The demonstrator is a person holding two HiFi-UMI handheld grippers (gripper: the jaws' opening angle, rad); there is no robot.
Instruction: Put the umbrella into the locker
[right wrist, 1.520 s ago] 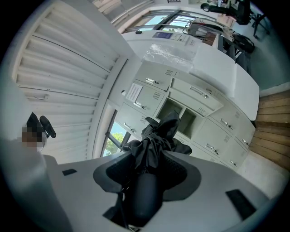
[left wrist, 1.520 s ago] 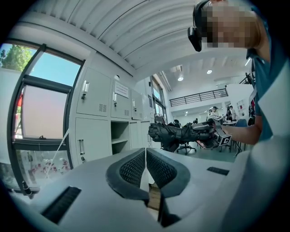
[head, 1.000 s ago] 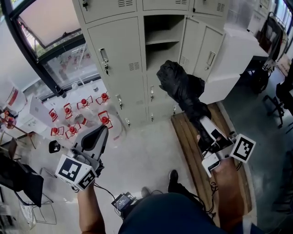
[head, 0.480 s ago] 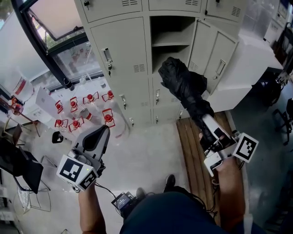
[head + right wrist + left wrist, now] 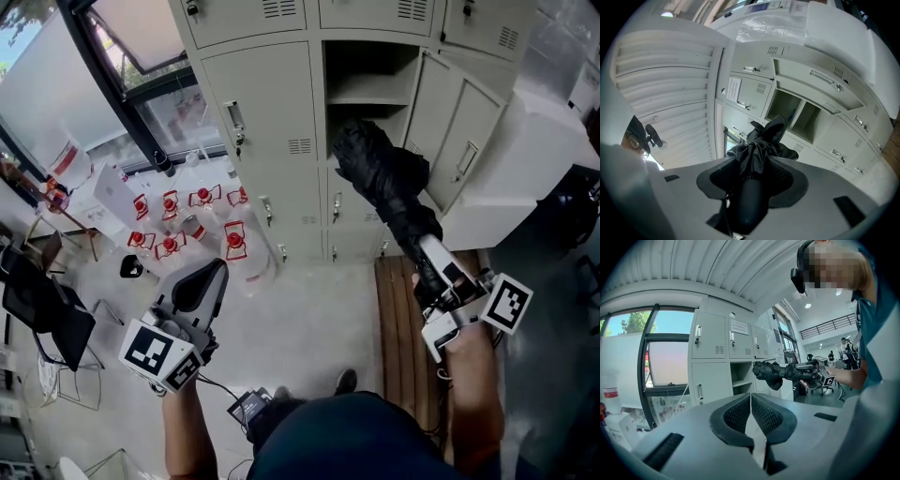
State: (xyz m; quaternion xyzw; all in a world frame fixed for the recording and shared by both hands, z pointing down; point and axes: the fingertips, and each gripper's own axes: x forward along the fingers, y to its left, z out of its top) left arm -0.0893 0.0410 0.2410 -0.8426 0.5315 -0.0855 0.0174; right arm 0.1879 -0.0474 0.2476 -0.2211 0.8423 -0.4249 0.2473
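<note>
Right claw (image 5: 752,174) is clamped on the fat black handle end of the umbrella (image 5: 380,178), which is folded up and held out in the air. Its bunched top is just in front of the open locker (image 5: 361,70), not inside yet as far as I can tell. My guess is it's pretty light and stiff down the middle, but the fabric is loose and floppy, not strapped tight, so those flaps could easily snag on the locker edge or the shelf going in. The handle looks like smooth plastic, so it might twist if I bump anything. It's still the only sensible place to grab, since the cloth would just squish. Left claw (image 5: 751,413) is pinched together with nothing in it, hanging low over the pale floor (image 5: 300,319). The room is a wall of grey lockers, and the open one's door (image 5: 464,141) is swung off to the right. There's a slatted wooden surface (image 5: 403,309) under my right arm, a big window (image 5: 141,28) on the left, a cluster of red-capped bottles (image 5: 169,244) on the floor below it, and a black chair (image 5: 37,309) nearby.
</note>
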